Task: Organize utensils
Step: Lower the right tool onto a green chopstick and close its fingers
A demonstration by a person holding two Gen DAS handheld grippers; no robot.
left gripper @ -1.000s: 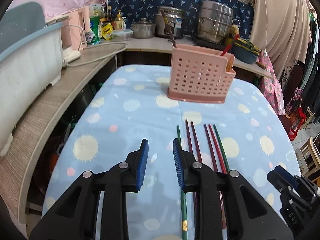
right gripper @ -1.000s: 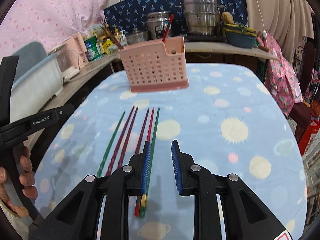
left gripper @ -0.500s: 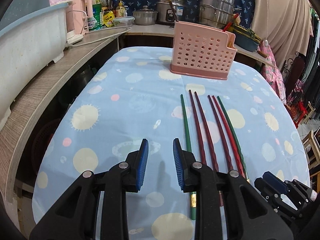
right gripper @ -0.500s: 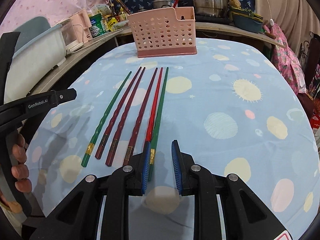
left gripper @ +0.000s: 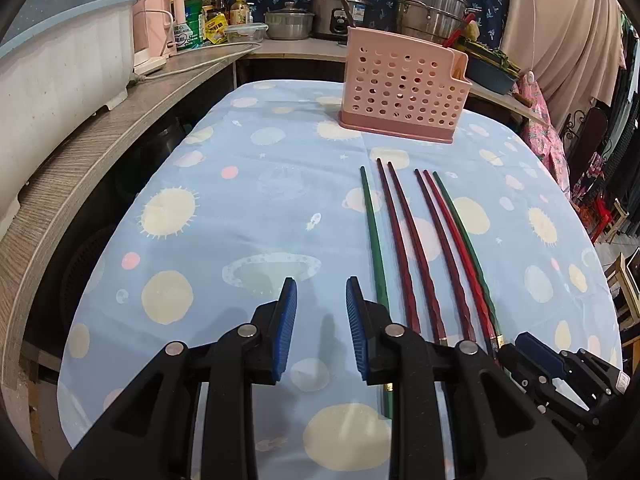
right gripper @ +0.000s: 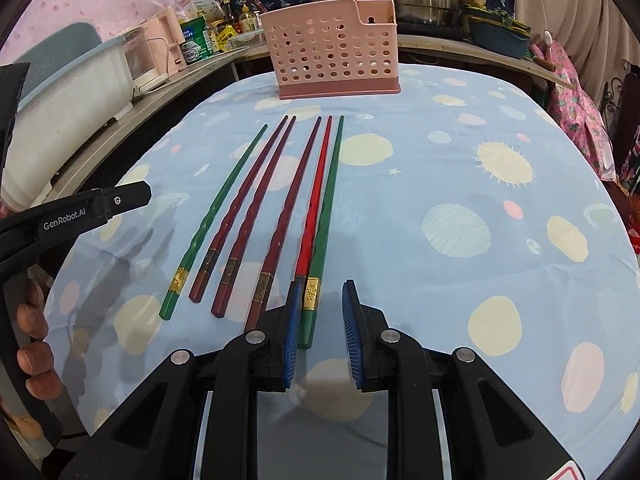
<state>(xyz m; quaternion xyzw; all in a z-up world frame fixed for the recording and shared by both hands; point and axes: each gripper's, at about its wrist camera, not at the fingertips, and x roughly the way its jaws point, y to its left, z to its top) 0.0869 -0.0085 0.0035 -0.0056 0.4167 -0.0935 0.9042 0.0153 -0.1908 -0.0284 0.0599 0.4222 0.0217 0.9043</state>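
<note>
Several chopsticks lie side by side on the blue patterned tablecloth: a green one [right gripper: 224, 208] at the left, dark red ones [right gripper: 256, 204], a bright red one [right gripper: 316, 196] and a green one [right gripper: 326, 216] at the right. They also show in the left wrist view [left gripper: 404, 240]. A pink perforated utensil holder [right gripper: 334, 54] stands upright at the far end, also in the left wrist view [left gripper: 404, 88]. My right gripper [right gripper: 319, 308] is open and empty, over the near ends of the right chopsticks. My left gripper [left gripper: 321, 300] is open and empty, just left of the chopsticks.
A wooden counter [left gripper: 80, 148] with a white tub [left gripper: 60, 72], bottles and pots curves along the left and back. The table's right edge [right gripper: 624, 240] drops toward chairs and hanging clothes. The tablecloth [left gripper: 224, 208] is bare left of the chopsticks.
Both grippers have pulled back toward the near table edge and tilted down, so the chopsticks' near ends now show. Nothing was taken hold of; the jaws stay open.
</note>
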